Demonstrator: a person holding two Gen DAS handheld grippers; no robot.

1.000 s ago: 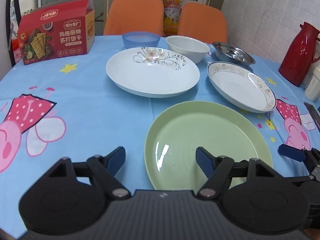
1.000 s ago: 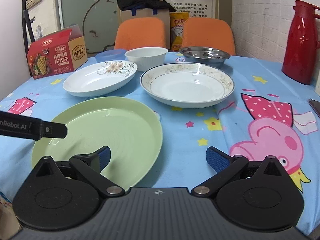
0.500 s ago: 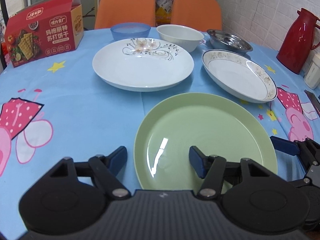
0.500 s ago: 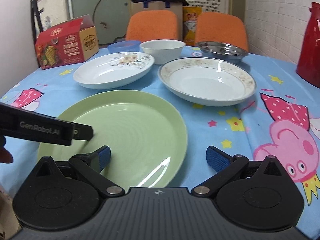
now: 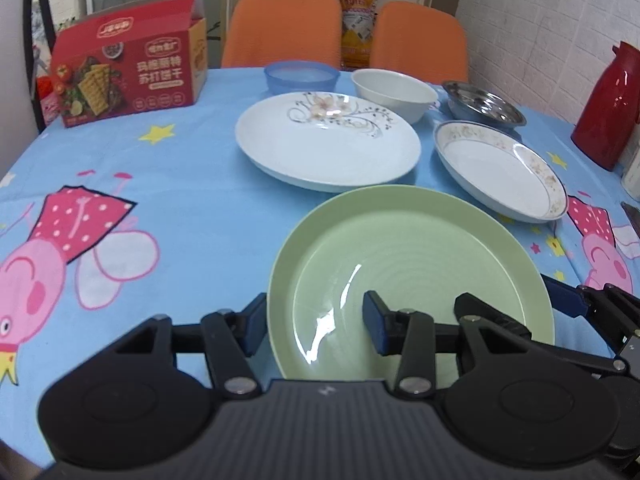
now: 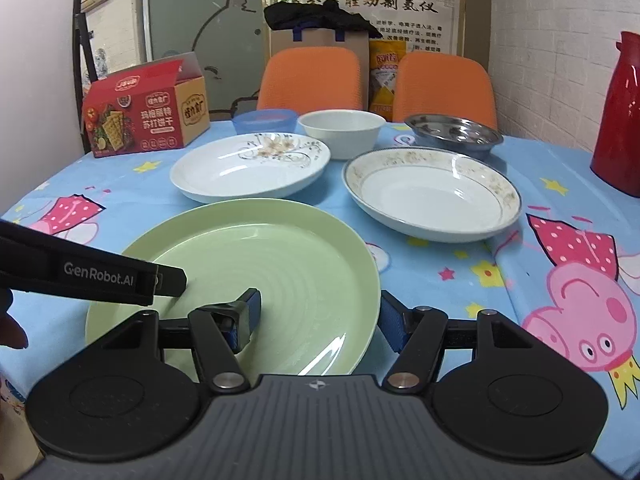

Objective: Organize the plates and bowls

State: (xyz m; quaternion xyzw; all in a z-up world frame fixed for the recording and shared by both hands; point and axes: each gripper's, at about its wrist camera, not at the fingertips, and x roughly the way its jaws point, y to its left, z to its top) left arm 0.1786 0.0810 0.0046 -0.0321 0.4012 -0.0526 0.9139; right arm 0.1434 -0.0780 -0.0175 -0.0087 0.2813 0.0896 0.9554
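My left gripper (image 5: 314, 322) straddles the near left rim of the green plate (image 5: 408, 248): one finger sits outside the edge over the blue tablecloth (image 5: 180, 200), the other reaches in over the plate's well, with a clear gap between the two. I cannot tell whether either pad actually touches the rim. My right gripper (image 6: 320, 314) does the same on the plate's near right side, one finger over the ribbed inside, the other just outside the rim, the jaws apart and not pinched on the edge. From the right wrist camera I see my left gripper's arm, lettered GenRobot.AI, reaching in over the plate's left part.

The green plate lies flat on the worktop, nearest to me. Just beyond it sits the white flower-pattern plate (image 5: 328, 140), and to its right the gold-rimmed plate (image 5: 500, 170), both apart from the green one. Behind them stand the blue bowl (image 5: 302, 76), the white bowl (image 5: 394, 92) and the steel bowl (image 5: 482, 104). A red cracker box (image 5: 128, 68) stands at far left, a red thermos (image 5: 608, 104) at far right.
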